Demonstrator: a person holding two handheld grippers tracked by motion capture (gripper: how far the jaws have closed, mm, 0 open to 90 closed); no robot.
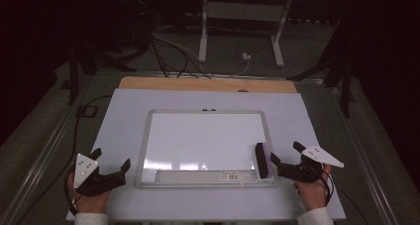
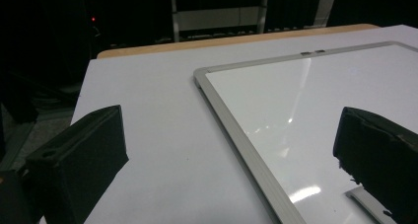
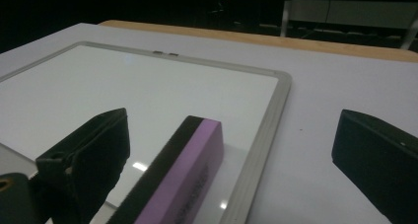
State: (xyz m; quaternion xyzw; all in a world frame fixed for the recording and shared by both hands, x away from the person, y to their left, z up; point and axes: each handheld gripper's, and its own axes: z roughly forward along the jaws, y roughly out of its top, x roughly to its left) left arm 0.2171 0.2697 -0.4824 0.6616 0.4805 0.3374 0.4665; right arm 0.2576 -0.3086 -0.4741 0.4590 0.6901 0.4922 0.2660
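Black jaws of the right gripper (image 3: 231,160) stand wide apart, the purple-and-black eraser (image 3: 177,179) lying free between them on the whiteboard (image 3: 148,91) by its right frame. From above, the eraser (image 1: 262,159) sits at the board's near right corner (label strip alongside). Left gripper (image 1: 110,171), spread too, straddles the whiteboard's left edge.

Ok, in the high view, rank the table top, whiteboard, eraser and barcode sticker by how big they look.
1. Table top: largest, it bears the rest.
2. Whiteboard: takes up the middle of it.
3. Eraser: a short black and purple block at the whiteboard's right edge.
4. Barcode sticker: smallest, on the whiteboard's tray.
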